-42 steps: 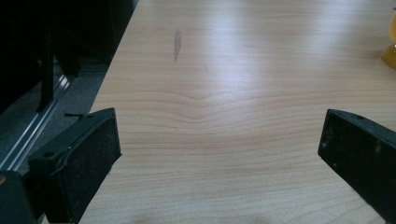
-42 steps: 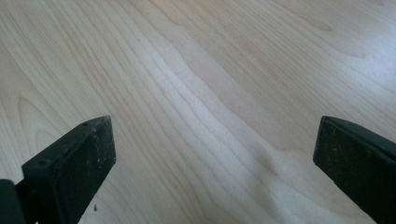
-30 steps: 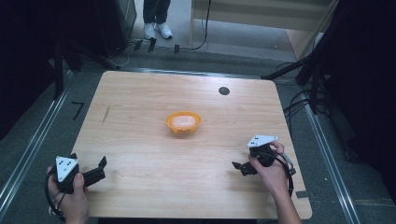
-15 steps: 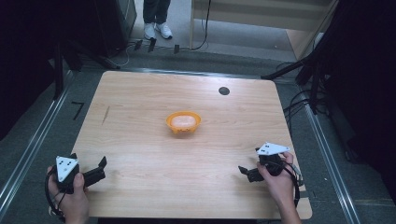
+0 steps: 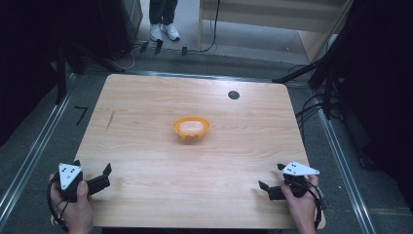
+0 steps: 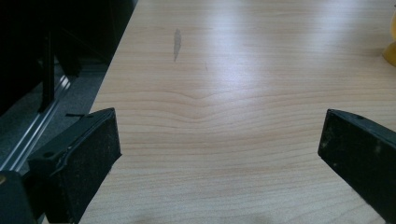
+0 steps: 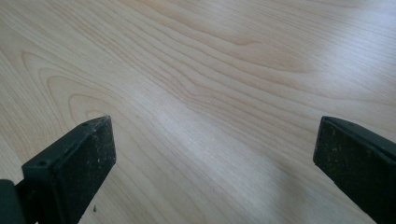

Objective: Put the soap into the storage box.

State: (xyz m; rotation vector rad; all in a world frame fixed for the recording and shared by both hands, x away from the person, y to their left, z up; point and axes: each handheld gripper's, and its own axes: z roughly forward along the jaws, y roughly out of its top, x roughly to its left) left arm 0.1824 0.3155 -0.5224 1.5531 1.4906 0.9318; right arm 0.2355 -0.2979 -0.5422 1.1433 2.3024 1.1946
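Since a second ago the right gripper [image 5: 269,185] has drawn back toward the table's [image 5: 146,97] near edge at about 5 o'clock, while the orange bowl [image 5: 191,128] with its pale contents sits at the centre, well apart from both. Both grippers stand with jaws wide apart and empty, the left gripper [image 5: 100,176] at 7 o'clock. A hurried reach could likely shove the light bowl sideways or tip it.

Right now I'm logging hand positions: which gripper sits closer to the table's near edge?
The left gripper; the right gripper rests farther in.
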